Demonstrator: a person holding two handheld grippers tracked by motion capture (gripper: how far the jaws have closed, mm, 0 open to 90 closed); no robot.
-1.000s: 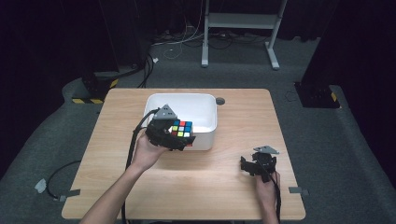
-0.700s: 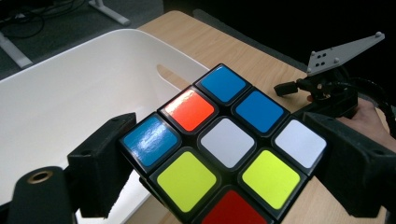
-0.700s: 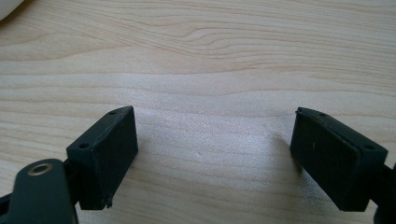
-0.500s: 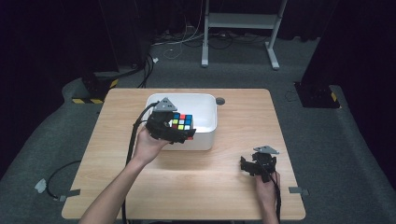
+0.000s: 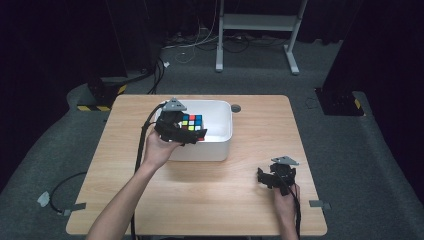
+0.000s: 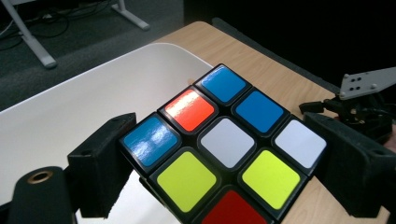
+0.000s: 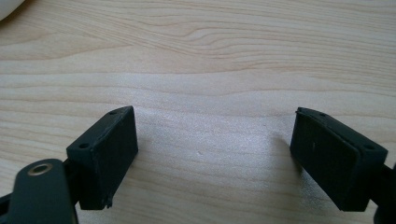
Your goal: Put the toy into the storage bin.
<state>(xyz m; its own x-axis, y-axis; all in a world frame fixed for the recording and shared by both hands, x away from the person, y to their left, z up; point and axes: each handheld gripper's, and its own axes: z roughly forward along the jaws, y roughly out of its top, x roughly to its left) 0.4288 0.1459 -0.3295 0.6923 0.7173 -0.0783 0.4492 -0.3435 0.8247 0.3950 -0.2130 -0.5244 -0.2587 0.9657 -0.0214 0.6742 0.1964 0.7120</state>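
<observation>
The left hand-held gripper (image 5: 186, 131) has its jaws clamped on two opposite sides of a colour cube (image 5: 191, 122), and it holds the cube in the air over the white bin (image 5: 220, 142), which sits on the table (image 5: 240, 200) toward the twelve o'clock side of its middle. In the left gripper view the cube (image 6: 219, 149) is tilted, with blue, orange, white, yellow and red tiles facing the camera and the bin's pale floor (image 6: 70, 107) beneath and behind it. The pick-up therefore looks finished and the carry nearly so; what appears to be left is lowering the cube into the bin and letting go, since it is not yet resting on the bin floor. The right hand-held gripper (image 5: 277, 176) sits idle on the table near the five o'clock corner, its jaws spread wide with nothing but bare wood (image 7: 210, 70) between them.
</observation>
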